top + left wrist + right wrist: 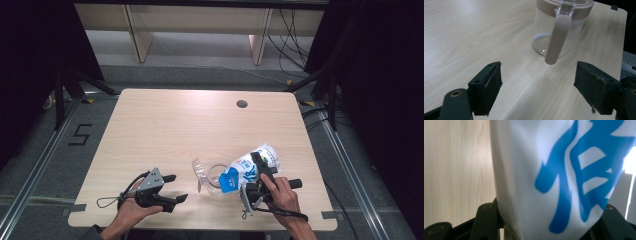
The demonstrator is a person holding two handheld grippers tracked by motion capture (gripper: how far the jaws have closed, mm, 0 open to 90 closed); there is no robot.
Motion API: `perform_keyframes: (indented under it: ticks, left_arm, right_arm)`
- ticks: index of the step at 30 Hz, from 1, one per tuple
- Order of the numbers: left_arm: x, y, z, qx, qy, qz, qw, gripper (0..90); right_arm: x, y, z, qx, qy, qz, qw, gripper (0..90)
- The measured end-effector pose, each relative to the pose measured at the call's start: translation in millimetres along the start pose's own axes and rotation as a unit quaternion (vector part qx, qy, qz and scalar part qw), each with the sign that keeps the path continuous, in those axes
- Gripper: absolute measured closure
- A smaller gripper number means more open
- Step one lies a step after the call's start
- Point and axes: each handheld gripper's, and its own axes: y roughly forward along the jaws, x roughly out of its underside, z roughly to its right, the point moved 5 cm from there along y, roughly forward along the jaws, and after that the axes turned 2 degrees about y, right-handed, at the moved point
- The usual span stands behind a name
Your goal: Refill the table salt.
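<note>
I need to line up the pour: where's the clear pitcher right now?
High view: the clear pitcher stands near the table's front edge, right of centre, beside the tilted white-and-blue pouch.

Your table is evenly lit, its surroundings dark.
Your table (165, 125) shows soft shadows; up close, the white-and-blue bag (564, 177) blurs, with glare at its right edge.

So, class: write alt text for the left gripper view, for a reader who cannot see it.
A clear glass jug with a dusty-pink lid and handle stands on a pale wooden table, its handle facing the camera. Below it, the two black jaws of the left hand-held gripper stand wide open with nothing between them.
</note>
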Motion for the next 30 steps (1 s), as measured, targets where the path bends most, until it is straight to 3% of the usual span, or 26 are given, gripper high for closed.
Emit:
perform_keyframes:
  ticks: [5,7,10,11,13,18,20,26,28,30]
  left_arm:
    - [0.0,-0.3,0.0,-0.003,0.000,-0.002,1.0000,21.2]
    - [0.0,0.0,0.0,0.000,0.000,0.000,1.0000,21.2]
    - [0.0,-0.4,-0.1,-0.003,0.000,-0.002,1.0000,21.2]
    - [0.0,-0.2,0.0,-0.001,0.000,-0.001,1.0000,21.2]
    - [0.0,-0.5,0.0,-0.003,0.000,-0.002,1.0000,21.2]
    - [0.1,0.0,0.1,0.001,0.001,-0.001,1.0000,21.2]
    - [0.1,0.3,0.2,0.001,0.001,-0.001,1.0000,21.2]
    - [0.1,-0.3,0.0,-0.003,0.000,-0.002,1.0000,21.2]
    - [0.1,-0.2,0.0,-0.003,0.001,-0.002,1.0000,21.2]
    - [0.1,-0.2,0.1,-0.003,0.000,-0.002,1.0000,21.2]
  right_arm:
    - [-0.2,0.4,0.9,0.003,-0.005,0.001,1.0000,47.0]
    - [0.7,0.3,-0.4,0.001,0.003,-0.001,1.0000,47.0]
    - [0.0,0.8,2.7,0.004,-0.014,0.003,0.9999,47.1]
    - [1.2,0.0,-0.1,0.004,0.004,-0.002,1.0000,47.1]
    - [0.7,-0.5,1.7,0.003,-0.007,-0.006,1.0000,47.2]
    - [0.5,0.0,0.9,0.006,-0.004,-0.004,1.0000,47.2]
    - [-0.4,0.6,3.3,0.007,-0.019,-0.001,0.9998,47.2]
    - [-1.1,1.5,3.2,0.012,-0.018,0.003,0.9997,47.3]
    - [-2.5,1.9,6.2,0.018,-0.034,0.009,0.9992,47.4]
    - [-2.7,1.9,6.3,0.018,-0.035,0.009,0.9992,47.4]
